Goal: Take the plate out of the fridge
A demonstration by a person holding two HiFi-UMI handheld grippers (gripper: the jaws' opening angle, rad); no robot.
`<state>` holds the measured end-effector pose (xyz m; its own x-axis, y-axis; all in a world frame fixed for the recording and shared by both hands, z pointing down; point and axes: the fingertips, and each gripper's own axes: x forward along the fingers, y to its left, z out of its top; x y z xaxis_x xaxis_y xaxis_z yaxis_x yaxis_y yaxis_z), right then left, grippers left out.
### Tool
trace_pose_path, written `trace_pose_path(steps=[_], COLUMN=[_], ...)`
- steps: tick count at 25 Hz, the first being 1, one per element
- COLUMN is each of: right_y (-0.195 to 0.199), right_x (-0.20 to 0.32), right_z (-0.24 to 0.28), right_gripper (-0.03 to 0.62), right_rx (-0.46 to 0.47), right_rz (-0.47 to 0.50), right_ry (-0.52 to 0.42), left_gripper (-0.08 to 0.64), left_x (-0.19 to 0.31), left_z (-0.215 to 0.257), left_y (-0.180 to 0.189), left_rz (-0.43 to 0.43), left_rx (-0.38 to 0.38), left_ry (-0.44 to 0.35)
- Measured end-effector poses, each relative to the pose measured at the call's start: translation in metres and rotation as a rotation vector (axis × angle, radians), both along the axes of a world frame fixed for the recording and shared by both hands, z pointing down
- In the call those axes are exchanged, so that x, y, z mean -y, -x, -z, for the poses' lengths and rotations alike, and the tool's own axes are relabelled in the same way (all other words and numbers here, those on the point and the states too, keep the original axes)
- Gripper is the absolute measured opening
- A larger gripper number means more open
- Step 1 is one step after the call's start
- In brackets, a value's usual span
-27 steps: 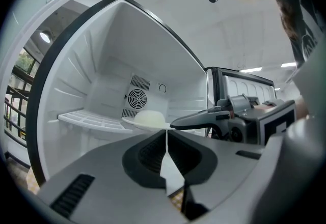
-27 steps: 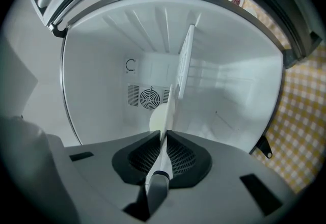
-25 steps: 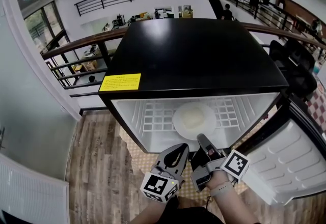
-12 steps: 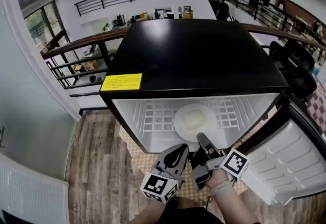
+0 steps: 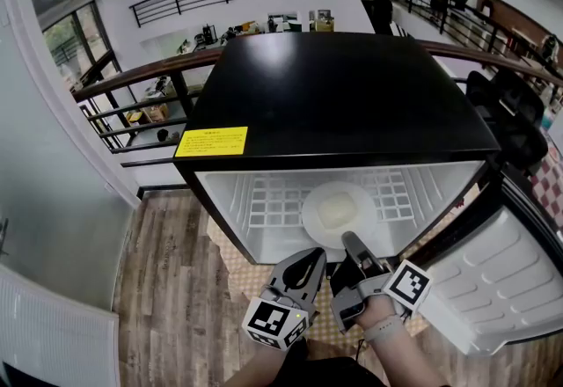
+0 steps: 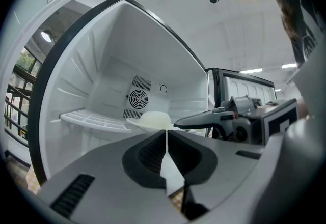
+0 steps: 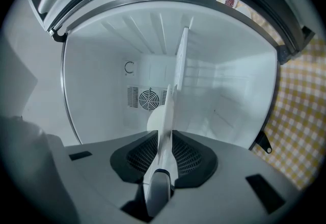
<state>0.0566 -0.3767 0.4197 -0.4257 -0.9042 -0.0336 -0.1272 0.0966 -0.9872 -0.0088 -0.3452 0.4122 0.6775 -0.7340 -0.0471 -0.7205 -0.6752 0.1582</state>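
Observation:
A white plate (image 5: 339,205) with a pale mound of food rests on the wire shelf (image 5: 268,200) inside the open black fridge (image 5: 339,95). My right gripper (image 5: 350,243) reaches into the fridge opening and is shut on the plate's front rim. In the right gripper view the plate (image 7: 162,116) runs edge-on between the jaws of that gripper (image 7: 165,134). My left gripper (image 5: 308,259) hangs beside it, outside the fridge, shut and empty. In the left gripper view the closed jaws of the left gripper (image 6: 166,134) point at the plate (image 6: 151,120).
The fridge door (image 5: 501,280) stands open at the right. A yellow checked mat (image 5: 251,275) lies under the fridge on the wooden floor (image 5: 167,288). A fan vent (image 6: 137,100) sits in the fridge's back wall. A railing (image 5: 132,82) runs behind.
Hardly anything differs: the view drifts slightly, and the right gripper stays at the plate's front rim.

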Motion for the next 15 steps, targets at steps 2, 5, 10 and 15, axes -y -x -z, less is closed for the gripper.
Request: trace_pose_path(steps=[2, 5, 10, 15], right_y=[-0.001, -0.001, 0.002, 0.002], right_x=[0.002, 0.007, 0.012, 0.006], right_z=[-0.001, -0.002, -0.004, -0.003], right_gripper=[0.090, 0.106, 0.103, 0.067], right_rx=[-0.006, 0.003, 0.049, 0.063], right_rz=[-0.007, -0.010, -0.013, -0.016], right_ry=[0.006, 0.011, 0.009, 0.005], left_gripper=[0.017, 0.017, 0.017, 0.017], left_x=[0.000, 0.000, 0.000, 0.000], left_z=[0.000, 0.000, -0.002, -0.005], left_y=[0.000, 0.001, 0.003, 0.005], left_rz=[-0.001, -0.003, 0.001, 0.004], left_rx=[0.001, 0.002, 0.005, 0.002], left_ry=[0.000, 0.001, 0.007, 0.016])
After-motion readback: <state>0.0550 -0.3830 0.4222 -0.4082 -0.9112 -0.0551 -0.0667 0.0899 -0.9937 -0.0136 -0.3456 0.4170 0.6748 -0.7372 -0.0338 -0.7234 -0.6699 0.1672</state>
